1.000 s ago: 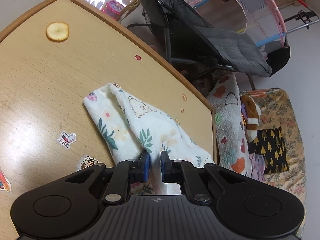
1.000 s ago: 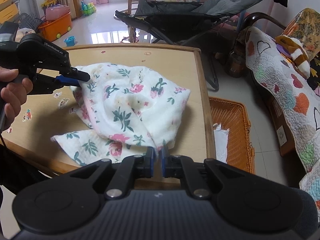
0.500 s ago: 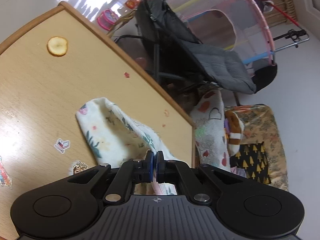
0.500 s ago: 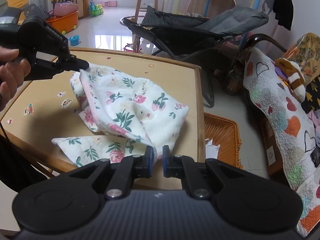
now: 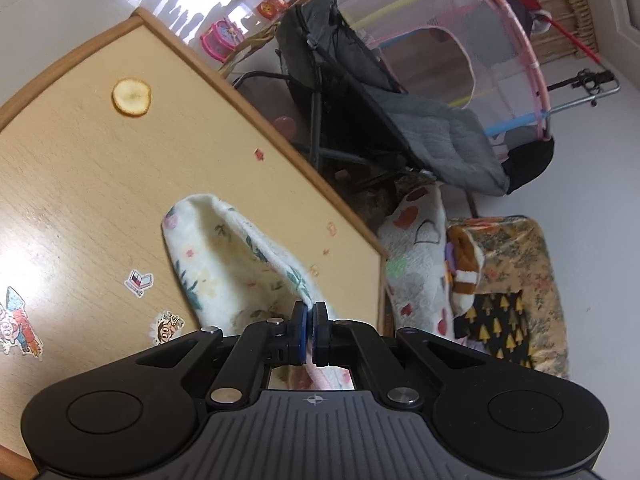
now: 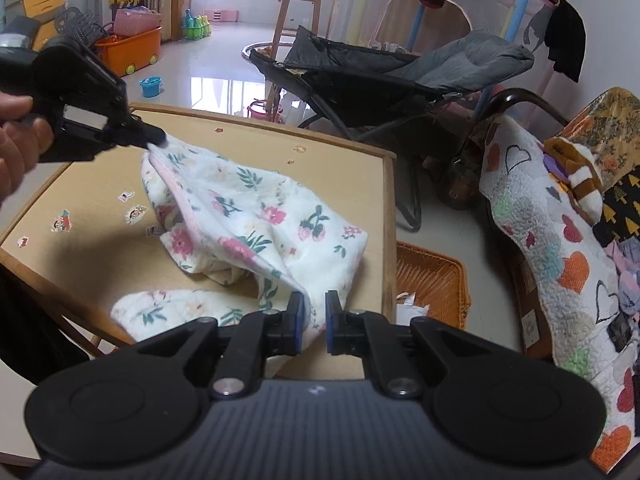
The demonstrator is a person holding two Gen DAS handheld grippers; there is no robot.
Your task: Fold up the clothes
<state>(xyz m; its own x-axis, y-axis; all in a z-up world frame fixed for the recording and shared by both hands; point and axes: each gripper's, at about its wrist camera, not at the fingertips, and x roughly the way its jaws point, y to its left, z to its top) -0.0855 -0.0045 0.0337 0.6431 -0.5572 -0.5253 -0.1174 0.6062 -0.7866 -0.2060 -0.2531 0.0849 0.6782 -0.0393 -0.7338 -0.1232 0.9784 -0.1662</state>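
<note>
A white floral cloth with pink trim hangs partly lifted over the wooden table. One fold of it still lies on the table near the front edge. My left gripper is shut on an upper edge of the cloth. The right wrist view shows that gripper at the left, held by a hand and pulling a corner up. My right gripper is shut on the cloth's near corner, with fabric pinched between its blue pads. The cloth stretches in a ridge between the two grippers.
Stickers and a round yellow slice lie on the table. An orange wicker basket sits on the floor right of the table. A grey reclining chair stands behind it, a quilt-draped seat at the right.
The left jaws closed on the cloth's edge and rose with it. The right gripper also lifted its corner, so more of the cloth has come off the table.
</note>
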